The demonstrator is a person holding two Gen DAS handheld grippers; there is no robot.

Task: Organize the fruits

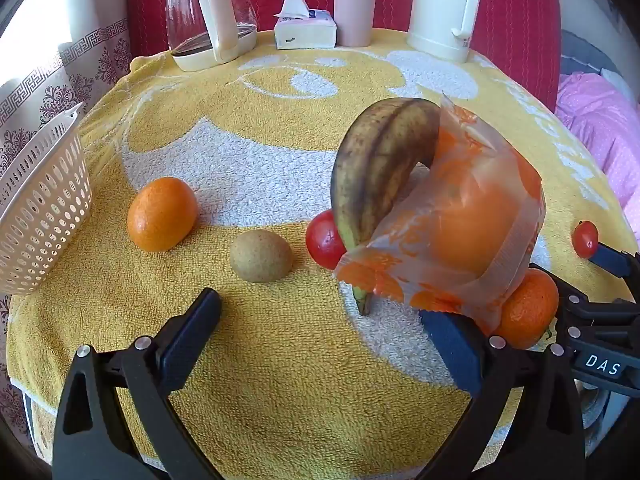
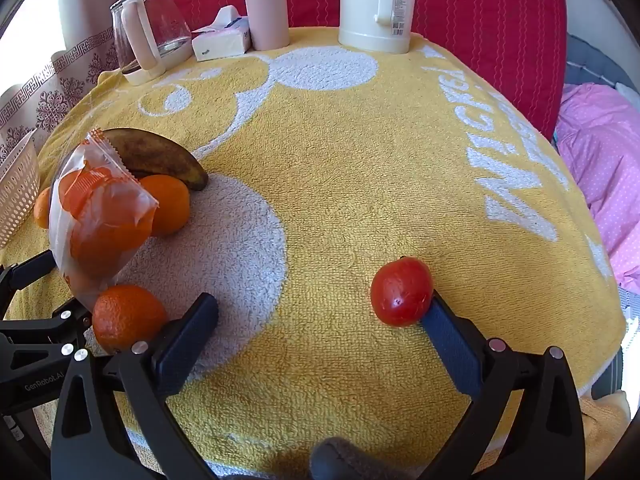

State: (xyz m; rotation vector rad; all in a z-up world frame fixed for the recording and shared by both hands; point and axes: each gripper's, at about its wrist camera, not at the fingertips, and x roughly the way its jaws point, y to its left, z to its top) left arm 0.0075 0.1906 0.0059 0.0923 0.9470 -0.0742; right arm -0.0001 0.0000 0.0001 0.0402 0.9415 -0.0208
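Observation:
In the left wrist view my left gripper [image 1: 324,320] is open over the yellow towel with nothing between its fingers. Ahead of it lie an orange [image 1: 162,214], a kiwi [image 1: 261,256], a red tomato [image 1: 326,246] and a browned banana [image 1: 380,168]. An orange in a plastic wrapper [image 1: 460,216] stands against its right finger, with a mandarin [image 1: 528,312] behind. My right gripper [image 2: 320,320] is open; a small tomato [image 2: 402,292] touches its right fingertip, and the mandarin [image 2: 128,316] sits beside its left finger. The white basket [image 1: 40,208] stands tilted at the far left.
Along the table's back edge stand a glass kettle [image 1: 208,20], a tissue pack [image 1: 304,28], a pink flask [image 1: 356,0] and a white thermos jug [image 1: 444,12]. A red cushion lies behind them and pink bedding [image 2: 600,168] to the right.

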